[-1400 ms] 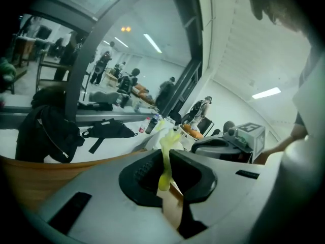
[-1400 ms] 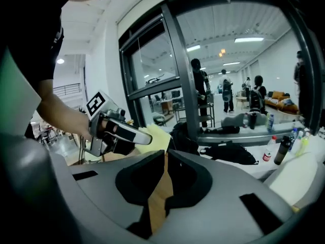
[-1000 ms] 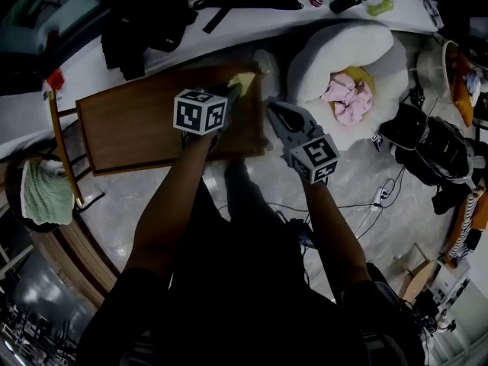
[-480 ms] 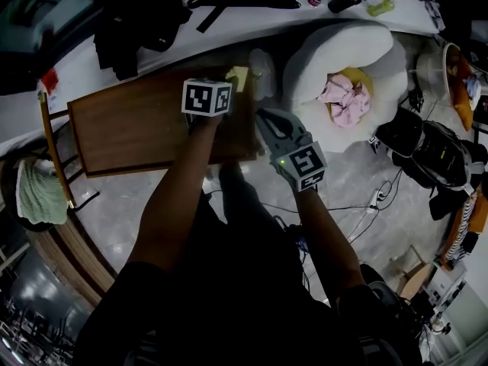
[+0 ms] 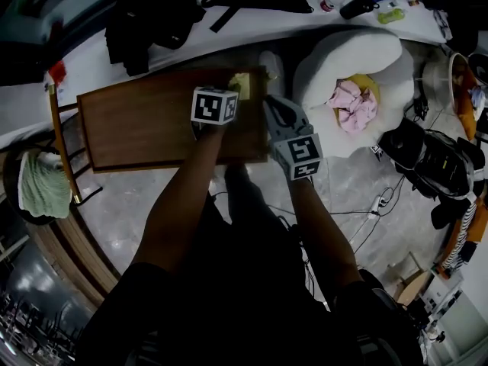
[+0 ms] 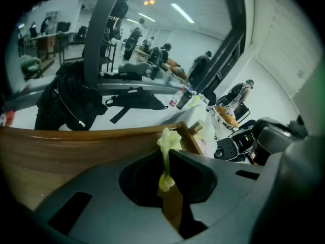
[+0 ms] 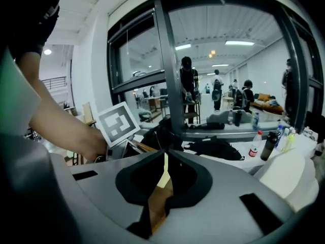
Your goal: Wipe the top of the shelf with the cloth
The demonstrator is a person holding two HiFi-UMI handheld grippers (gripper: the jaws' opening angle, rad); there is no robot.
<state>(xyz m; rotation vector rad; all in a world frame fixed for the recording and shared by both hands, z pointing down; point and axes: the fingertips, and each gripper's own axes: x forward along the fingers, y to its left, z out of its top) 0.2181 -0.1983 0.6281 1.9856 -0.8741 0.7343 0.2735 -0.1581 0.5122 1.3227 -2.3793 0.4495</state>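
Note:
The brown wooden shelf top (image 5: 137, 124) lies below me in the head view. A yellow-green cloth (image 5: 241, 82) rests near its back right corner, and my left gripper (image 5: 232, 90) is shut on it. In the left gripper view the cloth (image 6: 166, 141) is pinched between the closed jaws of that gripper (image 6: 166, 154), with the wooden shelf edge (image 6: 61, 141) just behind. My right gripper (image 5: 272, 107) hangs over the shelf's right edge, shut with nothing in it. In the right gripper view its jaws (image 7: 164, 159) meet over the brown wood.
A white cushion (image 5: 381, 59) holding pink fabric (image 5: 352, 103) sits right of the shelf. A green towel (image 5: 42, 193) hangs at the left. Black bags (image 5: 149, 17) and bottles (image 5: 358, 4) lie on the white counter behind. Cables (image 5: 366, 204) and a black backpack (image 5: 427, 155) are on the floor.
My left gripper has slid the cloth a little right along the shelf's back edge. The right gripper has drawn slightly closer to the shelf's right edge.

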